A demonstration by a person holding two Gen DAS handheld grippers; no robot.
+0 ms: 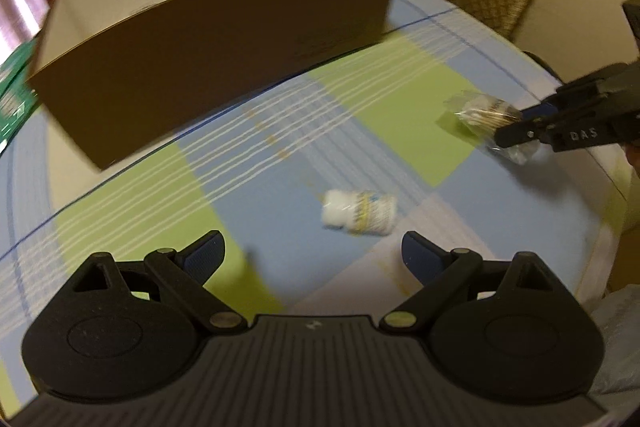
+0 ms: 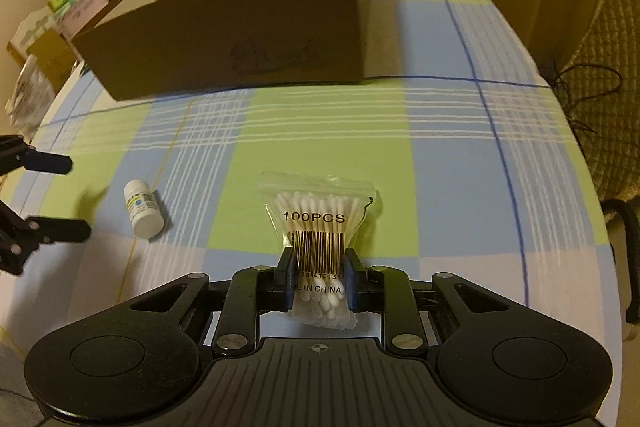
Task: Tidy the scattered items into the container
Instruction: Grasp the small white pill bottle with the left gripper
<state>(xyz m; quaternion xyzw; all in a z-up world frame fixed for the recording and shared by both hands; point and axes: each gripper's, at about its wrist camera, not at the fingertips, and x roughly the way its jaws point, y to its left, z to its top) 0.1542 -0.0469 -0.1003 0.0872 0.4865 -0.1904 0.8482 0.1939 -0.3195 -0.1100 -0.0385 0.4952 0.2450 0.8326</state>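
We see the right gripper (image 2: 318, 279) clenched on the cotton-swab bag (image 2: 318, 223); left gripper (image 1: 312, 259) spread wide near the white bottle (image 1: 358, 213) (lying sideways on the surface (image 2: 460, 155)).

The left gripper (image 1: 314, 253) hangs low over the desk (image 1: 500, 219) with its jaws spread wide and nothing between them, its blue-padded fingers (image 1: 206, 255) pointing toward the far side. The right gripper (image 2: 319, 277) is level and close to the desk, jaws pinched tight on the near end of a bag of cotton buds (image 2: 318, 227). Seen from the left, it reaches in from the right edge (image 1: 520, 125), well apart from the other one.
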